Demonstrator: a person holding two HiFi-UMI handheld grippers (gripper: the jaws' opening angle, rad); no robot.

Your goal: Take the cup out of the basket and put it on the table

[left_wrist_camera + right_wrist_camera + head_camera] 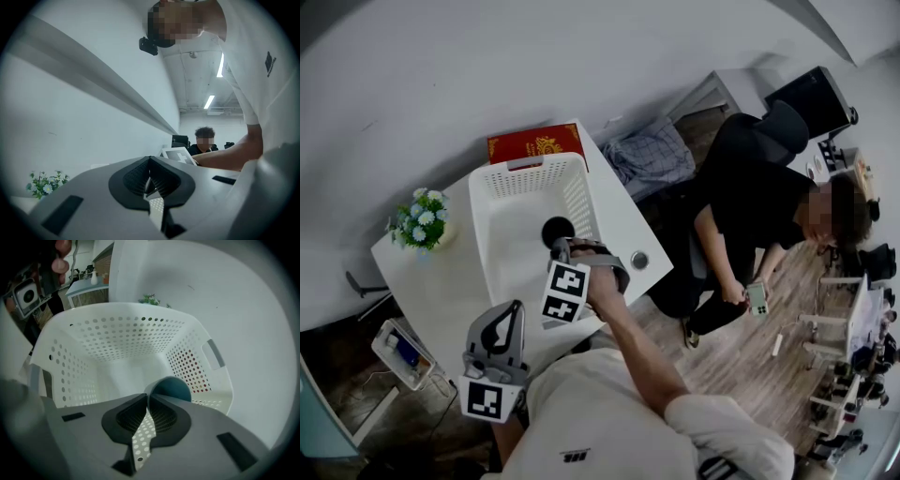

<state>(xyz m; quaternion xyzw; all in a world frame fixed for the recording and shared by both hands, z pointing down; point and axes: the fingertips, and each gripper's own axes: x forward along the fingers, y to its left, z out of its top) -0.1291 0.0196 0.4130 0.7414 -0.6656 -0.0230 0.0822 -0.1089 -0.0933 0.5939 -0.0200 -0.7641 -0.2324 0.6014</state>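
Note:
A white perforated basket stands on the white table. Inside it is a dark teal cup, lying tilted with its mouth toward me. My right gripper reaches down into the basket and is shut on the cup's rim. In the right gripper view the cup shows just past the closed jaws, with the basket wall behind. My left gripper hangs near the table's front edge, shut and holding nothing. In its own view the left gripper points up toward the wall.
A red book lies behind the basket. A small flower pot stands at the table's left. A small round object sits on the table right of the basket. A seated person is at the right. A small box is on the floor.

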